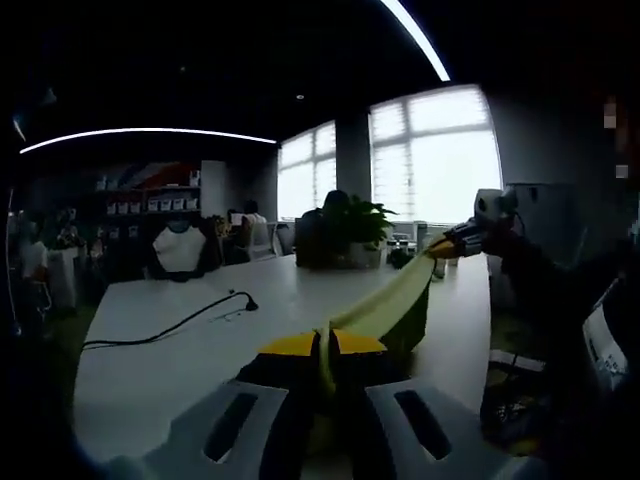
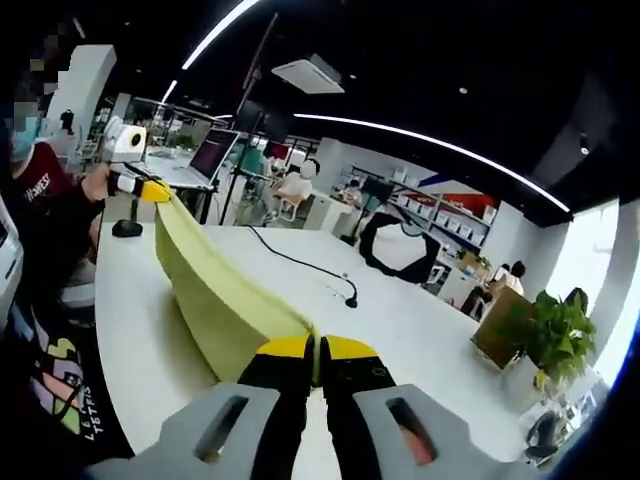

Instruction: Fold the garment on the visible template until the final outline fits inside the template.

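Two grippers stretch a yellow-green garment taut above a white table, the left gripper and right gripper each clamped on an edge. Bare tabletop spreads at frame left, crossed by a black cable. Lettering on a person's dark shirt, upper left, is too small to read.

Both views are dim overall, with a dark ceiling cut by long bright light strips that the fisheye lens bends into arcs. In the left gripper view the large windows are blown out to white glare, leaving the shelves and the person's sleeve near the edges murky and soft. The white surface catches an even, pale sheen in the right gripper view, which reads brighter and sharper, though its edges curve and smear too.
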